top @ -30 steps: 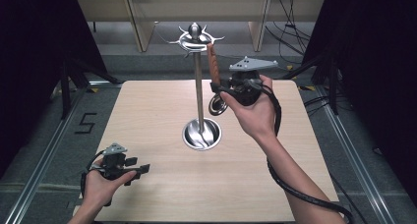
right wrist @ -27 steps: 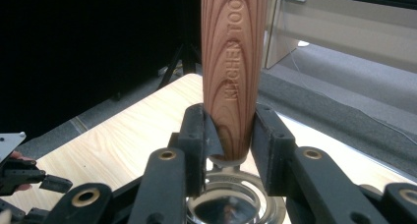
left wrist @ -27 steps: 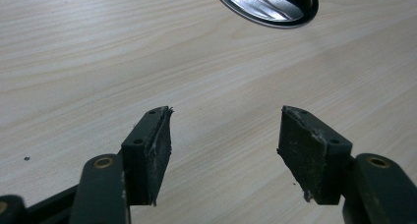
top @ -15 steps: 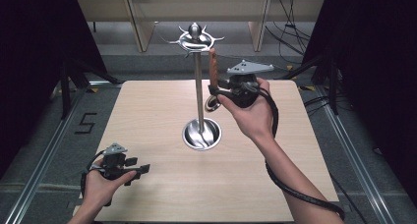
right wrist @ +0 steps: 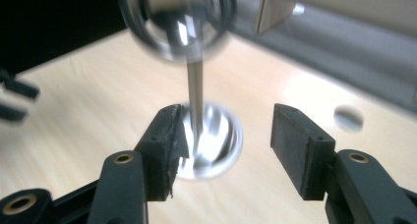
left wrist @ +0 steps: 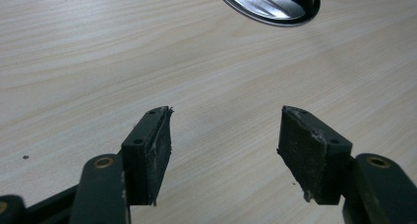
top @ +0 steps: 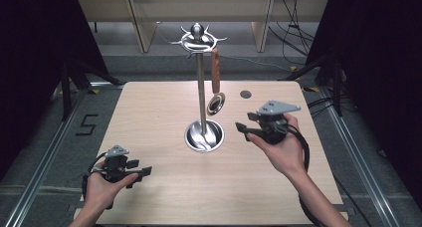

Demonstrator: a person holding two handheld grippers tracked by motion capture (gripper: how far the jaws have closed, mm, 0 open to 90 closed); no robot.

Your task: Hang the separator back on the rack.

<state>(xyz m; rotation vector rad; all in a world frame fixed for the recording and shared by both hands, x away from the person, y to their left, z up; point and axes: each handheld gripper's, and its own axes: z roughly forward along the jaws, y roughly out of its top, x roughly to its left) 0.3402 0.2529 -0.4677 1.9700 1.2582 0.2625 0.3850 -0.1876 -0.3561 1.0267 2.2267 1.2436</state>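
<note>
A steel utensil stand (top: 200,92) rises from its round base (top: 204,136) at the table's middle. From a hook at its top hangs a ladle with a brown handle (top: 215,70) and a shiny bowl (top: 216,103). My right gripper (top: 242,131) is right of the base, below the ladle and apart from it. Its jaws have just been opening and stand open (right wrist: 223,135) with nothing between them; beyond them are the ladle bowl (right wrist: 177,22) and the pole (right wrist: 195,96). My left gripper (top: 142,171) stays low at the front left, open (left wrist: 223,145) over bare wood.
The light wooden table (top: 149,117) has a small round hole (top: 245,94) at the back right. Metal rails run along both sides on the floor. The stand's base (left wrist: 275,5) lies ahead of my left gripper.
My right gripper has let go of the ladle's handle, opened, and dropped down and to the right. The ladle now hangs free from the hook. The left hand has not moved.
</note>
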